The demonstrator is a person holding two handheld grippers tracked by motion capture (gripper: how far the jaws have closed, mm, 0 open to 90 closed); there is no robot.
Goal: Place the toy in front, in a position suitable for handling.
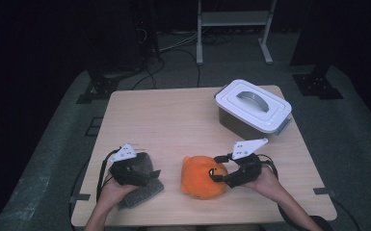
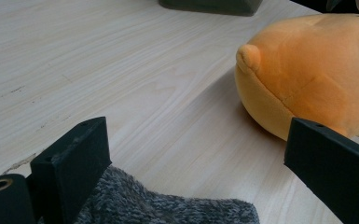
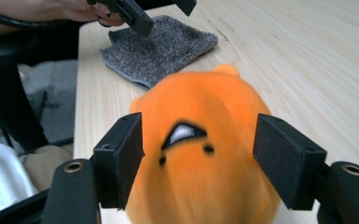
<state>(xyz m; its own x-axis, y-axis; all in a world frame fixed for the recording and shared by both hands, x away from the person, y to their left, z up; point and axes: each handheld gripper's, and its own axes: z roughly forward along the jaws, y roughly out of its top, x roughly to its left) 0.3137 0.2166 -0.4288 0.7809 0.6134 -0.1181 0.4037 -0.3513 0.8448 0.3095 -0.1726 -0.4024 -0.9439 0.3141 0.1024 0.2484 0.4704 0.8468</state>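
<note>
Jaws of the right gripper [image 3: 198,158] stand spread in the right gripper view, one black pad on each flank of the orange plush toy [image 3: 200,154], whose stitched face looks straight back between them; the toy is blurred there, and I cannot tell whether the pads touch its fur. From above, that right gripper [image 1: 220,169] sits at the toy's 3 o'clock side, and the orange plush toy [image 1: 203,175] lies on the wooden table [image 1: 173,120] near the front edge, a little right of centre. At the toy's 9 o'clock, apart from it, the left gripper [image 1: 147,174] hovers over a grey knitted cloth [image 1: 142,195] at the front left. Its jaws are also spread, with nothing between them; in the left gripper view the cloth [image 2: 168,205] lies just below the pads and the toy [image 2: 312,74] sits at about 2 o'clock. Farthest off, toward 1 o'clock from the toy, a grey storage box with a white lid [image 1: 253,108] stands near the table's back right corner.
</note>
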